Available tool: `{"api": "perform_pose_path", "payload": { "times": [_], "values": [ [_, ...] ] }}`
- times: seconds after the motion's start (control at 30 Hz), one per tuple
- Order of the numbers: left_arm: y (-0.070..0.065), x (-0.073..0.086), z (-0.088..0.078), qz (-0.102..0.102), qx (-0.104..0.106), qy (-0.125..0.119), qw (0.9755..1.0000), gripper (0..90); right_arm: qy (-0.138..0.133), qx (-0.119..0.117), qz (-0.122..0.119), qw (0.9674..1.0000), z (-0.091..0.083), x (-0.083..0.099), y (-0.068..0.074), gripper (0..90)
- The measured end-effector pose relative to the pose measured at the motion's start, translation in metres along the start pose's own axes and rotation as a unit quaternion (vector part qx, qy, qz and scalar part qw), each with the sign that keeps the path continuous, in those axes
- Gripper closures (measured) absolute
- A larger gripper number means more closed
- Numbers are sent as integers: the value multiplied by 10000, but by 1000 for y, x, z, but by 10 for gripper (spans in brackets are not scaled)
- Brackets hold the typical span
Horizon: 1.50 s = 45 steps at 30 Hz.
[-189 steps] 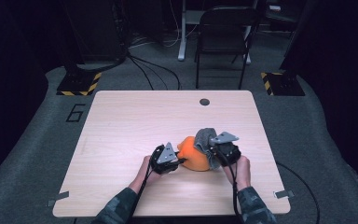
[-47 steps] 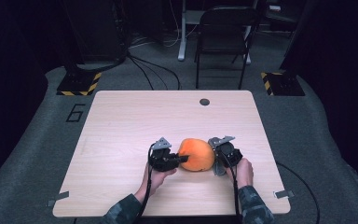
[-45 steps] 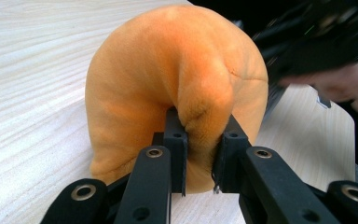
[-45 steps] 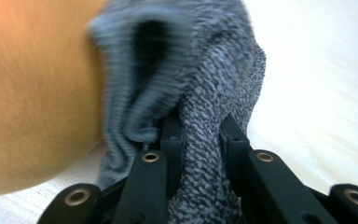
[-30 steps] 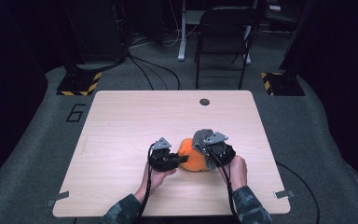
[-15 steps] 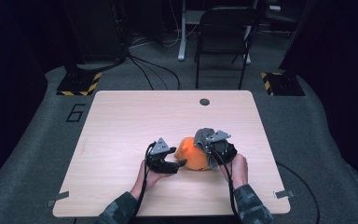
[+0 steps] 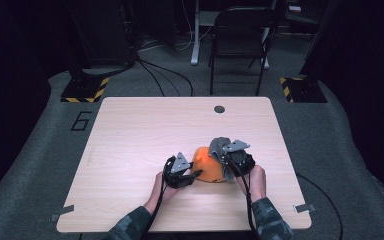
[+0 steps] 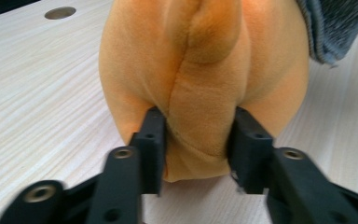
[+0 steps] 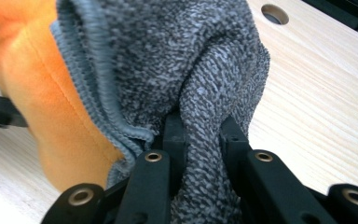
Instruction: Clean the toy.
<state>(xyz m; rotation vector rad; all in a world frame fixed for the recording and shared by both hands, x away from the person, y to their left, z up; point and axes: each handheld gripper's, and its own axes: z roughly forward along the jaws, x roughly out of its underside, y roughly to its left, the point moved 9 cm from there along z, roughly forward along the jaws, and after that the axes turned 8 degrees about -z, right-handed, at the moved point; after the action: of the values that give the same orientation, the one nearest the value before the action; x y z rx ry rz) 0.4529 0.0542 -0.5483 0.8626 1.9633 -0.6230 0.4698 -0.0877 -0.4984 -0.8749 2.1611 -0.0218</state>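
Note:
An orange plush toy lies on the wooden table, between my two grippers. My left gripper comes at it from the left. In the left gripper view its jaws have just been closing, and the left gripper now pinches a fold of the orange plush toy. A grey knitted cloth is draped over the toy's right side. My right gripper is shut on it. Seen from the right gripper view, the right gripper clamps a bunched ridge of the grey cloth beside the toy.
A round cable hole sits near the table's far edge. Behind the table stand a dark folding chair and floor cables. Bare tabletop stretches to the left and far side of the toy.
The left jaws stood wider half a second ago and now press on the plush. Since 1.6 s ago the right gripper has lifted the grey cloth against the toy's right side.

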Motion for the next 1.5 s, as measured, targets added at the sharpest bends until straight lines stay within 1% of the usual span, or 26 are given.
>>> {"api": "perform_pose_path", "payload": {
  "times": [0.07,0.17,0.23,0.3,0.33,0.37,0.4,0.53,0.6,0.63,0.7,0.73,0.8,0.83,0.93,1.0,1.03,1.07,1.1,1.2,1.27,1.3,1.33,1.4,1.43,1.5],
  "values": [
    [0,0,-1,54,-41,11,10000,694,-128,46,56,9999,-5,-1,-8,775],
    [2,1,-1,21,-14,-26,10000,717,-129,230,257,9993,-15,5,-28,775],
    [2,1,-1,57,10,-43,10000,731,-76,457,402,9981,-20,15,-46,774],
    [1,1,-1,58,36,-110,9999,755,29,554,646,9964,-20,28,-60,772],
    [2,2,-1,134,43,-114,9998,765,113,598,704,9957,-18,34,-65,771],
    [1,1,-1,139,54,-167,9997,773,173,596,724,9954,-14,40,-67,771],
    [1,1,-1,153,44,-211,9997,781,282,601,810,9945,-10,46,-68,770],
    [0,-1,-3,272,49,-377,9989,804,504,527,786,9942,3,57,-67,768],
    [-2,-6,-6,247,76,-520,9983,808,498,533,806,9941,4,58,-68,768],
    [-3,-9,-7,275,82,-582,9979,810,494,558,815,9939,3,58,-69,768],
    [-6,-13,-11,159,182,-657,9975,814,483,572,834,9937,1,58,-71,768],
    [-6,-16,-13,119,173,-726,9971,815,463,585,859,9935,1,58,-72,768],
    [-5,-21,-19,-46,265,-821,9963,815,445,610,895,9931,-1,58,-75,768],
    [-4,-25,-22,-124,277,-919,9953,815,428,610,898,9932,-3,57,-75,768],
    [-2,-34,-31,-368,373,-1062,9930,814,363,638,881,9934,-8,54,-78,768],
    [-1,-38,-37,-547,445,-1081,9916,813,299,702,906,9930,-13,50,-80,768],
    [-1,-39,-38,-696,475,-1105,9903,813,277,709,868,9933,-16,49,-81,768],
    [0,-40,-39,-782,470,-1139,9893,813,247,708,875,9933,-18,47,-82,768],
    [1,-41,-39,-826,474,-1127,9890,813,225,704,868,9935,-20,45,-82,768],
    [2,-41,-40,-1090,511,-1090,9867,812,181,701,804,9941,-25,39,-80,768],
    [2,-41,-40,-1242,589,-1088,9845,812,147,687,727,9949,-29,32,-76,768],
    [3,-41,-40,-1313,616,-1075,9836,812,147,687,727,9949,-29,32,-76,768],
    [3,-41,-39,-1405,641,-1089,9820,812,125,674,732,9950,-31,30,-75,768],
    [3,-41,-40,-1500,666,-1055,9808,812,91,668,663,9955,-33,27,-74,768],
    [2,-42,-40,-1559,725,-1077,9792,812,72,681,659,9955,-34,25,-73,768],
    [1,-42,-40,-1595,695,-1064,9790,812,76,666,626,9958,-36,24,-72,768]
  ]
}}
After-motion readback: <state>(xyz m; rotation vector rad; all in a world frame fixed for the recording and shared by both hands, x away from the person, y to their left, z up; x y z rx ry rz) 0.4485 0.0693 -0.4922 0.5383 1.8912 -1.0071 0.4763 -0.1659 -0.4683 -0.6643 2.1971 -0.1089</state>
